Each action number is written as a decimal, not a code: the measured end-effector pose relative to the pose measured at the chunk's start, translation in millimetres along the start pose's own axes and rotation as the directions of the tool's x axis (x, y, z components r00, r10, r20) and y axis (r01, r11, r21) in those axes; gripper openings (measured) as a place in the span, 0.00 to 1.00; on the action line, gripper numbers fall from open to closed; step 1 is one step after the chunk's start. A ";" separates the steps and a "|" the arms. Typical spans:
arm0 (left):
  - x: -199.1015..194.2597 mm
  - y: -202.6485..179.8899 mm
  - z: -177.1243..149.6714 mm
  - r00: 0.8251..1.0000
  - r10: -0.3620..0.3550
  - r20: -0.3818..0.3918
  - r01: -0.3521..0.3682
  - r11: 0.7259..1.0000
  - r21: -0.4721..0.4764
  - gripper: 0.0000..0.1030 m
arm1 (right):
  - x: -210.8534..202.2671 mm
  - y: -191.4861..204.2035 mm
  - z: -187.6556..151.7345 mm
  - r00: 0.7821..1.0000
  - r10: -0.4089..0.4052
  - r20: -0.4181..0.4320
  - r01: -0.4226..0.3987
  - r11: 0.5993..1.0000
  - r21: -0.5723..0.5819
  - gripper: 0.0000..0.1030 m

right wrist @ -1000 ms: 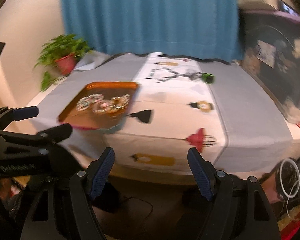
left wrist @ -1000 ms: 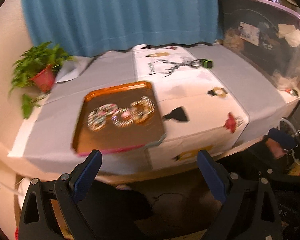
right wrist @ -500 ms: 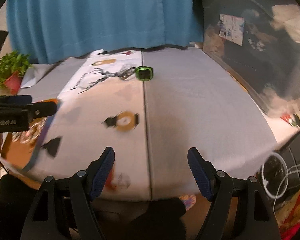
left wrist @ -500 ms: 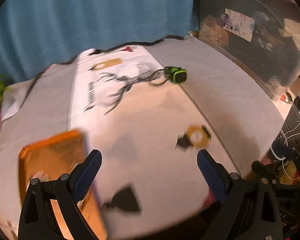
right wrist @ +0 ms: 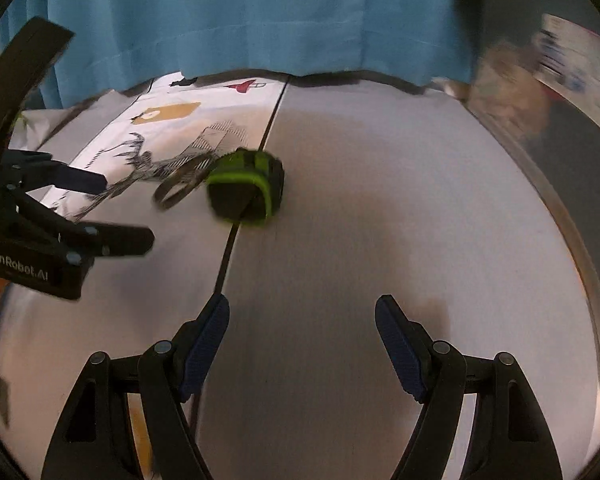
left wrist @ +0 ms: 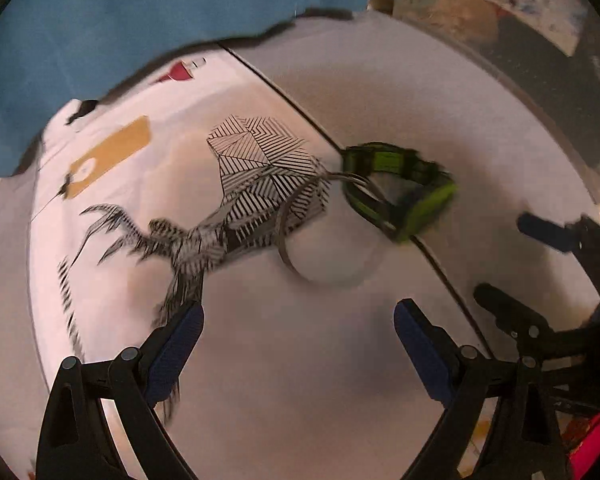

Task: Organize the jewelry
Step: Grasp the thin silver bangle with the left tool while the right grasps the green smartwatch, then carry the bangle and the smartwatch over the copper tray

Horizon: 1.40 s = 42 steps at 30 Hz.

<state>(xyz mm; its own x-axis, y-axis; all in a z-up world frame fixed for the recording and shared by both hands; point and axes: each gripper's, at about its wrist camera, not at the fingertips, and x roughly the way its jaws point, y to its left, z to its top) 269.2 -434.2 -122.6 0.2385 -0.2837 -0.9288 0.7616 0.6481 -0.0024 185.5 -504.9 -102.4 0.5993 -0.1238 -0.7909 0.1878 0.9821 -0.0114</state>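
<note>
**Two open tools over the table**

The left tool (left wrist: 296, 344) is wide open and holds nothing. The right tool (right wrist: 300, 344) is wide open too, with nothing between its blue pads.

A green and black watch (left wrist: 400, 192) lies on the table (right wrist: 400, 200), right of the middle in the left view. A thin silver bangle (left wrist: 284, 240) lies just beside it, partly on a striped deer drawing (left wrist: 260, 184). A blue curtain (right wrist: 260, 12) hangs across the top.
</note>
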 end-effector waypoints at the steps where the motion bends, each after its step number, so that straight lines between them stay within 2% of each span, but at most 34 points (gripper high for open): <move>1: 6.7 2.3 4.2 1.000 -0.021 -0.018 0.021 1.000 0.017 0.92 | 7.0 0.6 4.7 1.000 0.015 -0.004 -0.015 1.000 -0.007 0.74; 2: 9.8 4.1 7.1 0.999 -0.030 -0.026 0.031 0.999 0.034 0.92 | 17.5 0.5 11.8 0.999 0.043 -0.012 -0.043 0.999 -0.018 0.80; 4: 12.3 3.9 13.8 0.999 -0.046 -0.008 0.047 0.995 0.089 0.93 | 28.7 4.3 22.9 0.998 0.068 -0.010 -0.069 0.996 -0.052 0.82; 8: 19.2 6.1 29.5 0.998 -0.060 -0.016 0.062 0.990 0.126 0.94 | 47.7 18.6 43.6 0.992 0.128 -0.019 -0.130 0.981 -0.145 0.89; 11: 25.4 13.5 40.9 0.997 -0.069 -0.023 0.072 0.990 0.120 0.95 | 61.1 16.3 56.8 0.992 0.125 -0.028 -0.128 0.982 -0.140 0.93; 17: 28.3 15.5 46.0 0.997 -0.073 -0.013 0.074 0.988 0.135 0.94 | 69.3 13.5 65.9 0.992 0.124 -0.031 -0.127 0.983 -0.136 0.93; 18: 25.8 14.0 45.0 0.998 -0.066 0.011 0.063 0.988 0.144 0.80 | 68.9 13.3 65.8 0.992 0.123 -0.030 -0.126 0.983 -0.137 0.91; 19: 23.3 13.0 47.2 0.996 -0.078 0.034 0.071 0.985 0.156 0.55 | 66.8 14.1 65.2 0.992 0.126 -0.022 -0.128 0.982 -0.139 0.73; 20: 18.4 11.4 46.5 0.995 -0.094 0.042 0.085 0.982 0.169 0.54 | 62.2 16.0 64.7 0.990 0.143 -0.001 -0.141 0.978 -0.152 0.45; 21: 17.9 13.4 45.1 0.990 -0.139 0.012 0.136 0.980 0.146 0.53 | 57.6 18.6 63.3 0.992 0.125 0.019 -0.120 0.979 -0.165 0.47; 23: 14.7 16.8 41.2 0.986 -0.165 0.006 0.163 0.979 0.119 0.53 | 55.4 19.8 60.5 0.994 0.108 0.021 -0.103 0.982 -0.155 0.46; 29: -1.7 25.0 17.5 0.997 -0.083 0.006 0.082 0.995 0.059 0.54 | 45.3 18.3 50.4 0.997 0.080 0.010 -0.079 0.993 -0.083 0.46; 33: -37.5 22.1 -11.6 0.998 -0.055 0.043 0.055 0.998 -0.008 0.54 | 22.6 18.6 34.7 0.997 0.075 0.002 -0.075 0.997 -0.008 0.45; 38: -98.0 9.8 -59.6 0.996 -0.004 0.089 0.010 0.998 -0.067 0.54 | -35.8 31.8 1.3 0.999 0.039 0.033 -0.041 0.998 0.053 0.45; 42: -149.4 -5.4 -115.1 0.993 0.014 0.117 0.001 0.992 -0.125 0.54 | -96.1 48.9 -31.4 0.996 0.023 0.081 -0.030 0.995 0.090 0.45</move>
<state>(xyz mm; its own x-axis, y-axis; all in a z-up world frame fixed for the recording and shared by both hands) 160.1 -314.0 -26.4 0.3174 -0.3555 -0.8791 0.6803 0.7313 -0.0501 112.7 -440.5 -46.1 0.6646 -0.1124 -0.7387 0.2392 0.9686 0.0678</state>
